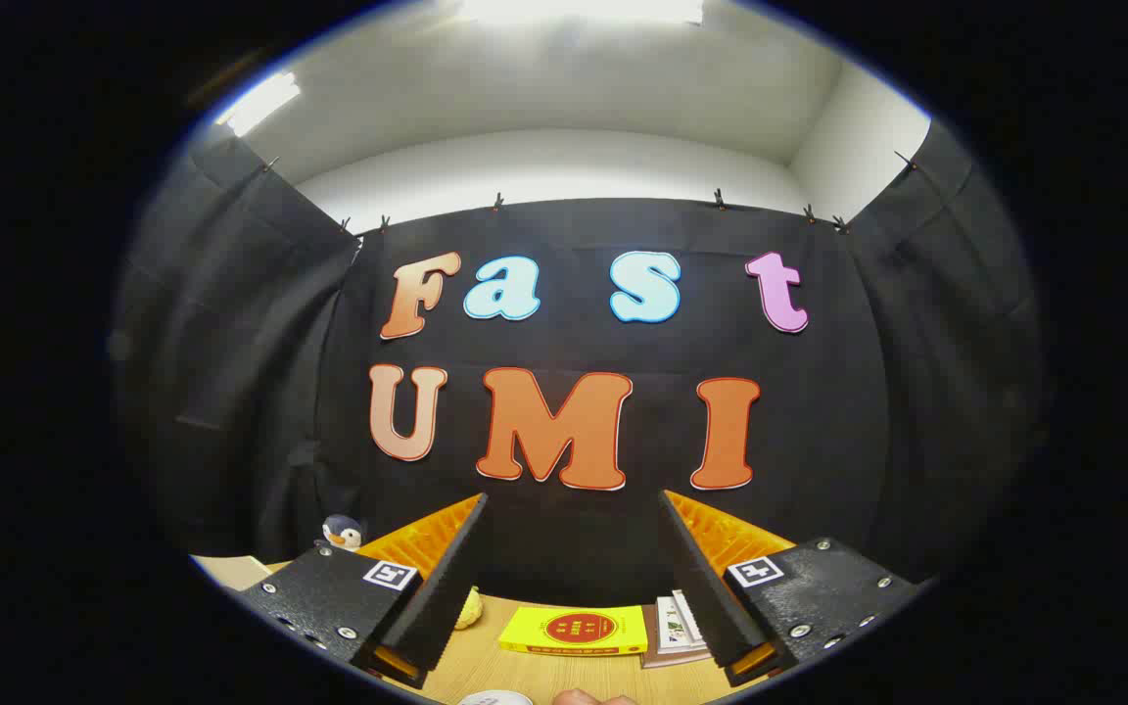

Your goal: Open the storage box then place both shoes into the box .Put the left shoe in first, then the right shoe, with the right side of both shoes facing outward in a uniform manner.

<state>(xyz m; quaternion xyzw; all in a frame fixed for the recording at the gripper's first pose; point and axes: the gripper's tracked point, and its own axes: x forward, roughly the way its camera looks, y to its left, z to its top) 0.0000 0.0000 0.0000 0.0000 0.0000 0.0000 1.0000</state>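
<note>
Your gripper [574, 578] points level at the booth wall with its 2 fingers spread wide and empty, so I cannot tell where the storage box or shoes lie; tilt toward 6 o'clock, where the counter [535, 676] sits.

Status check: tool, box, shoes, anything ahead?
Tool open, holding nothing, raised toward booth wall. Yellow book on table beyond fingers. Box, shoes unsighted.

A flat yellow book [574, 631] lies on the wooden surface [525, 676] between the spread fingers [437, 578], just beside a stack of booklets [677, 627].
</note>
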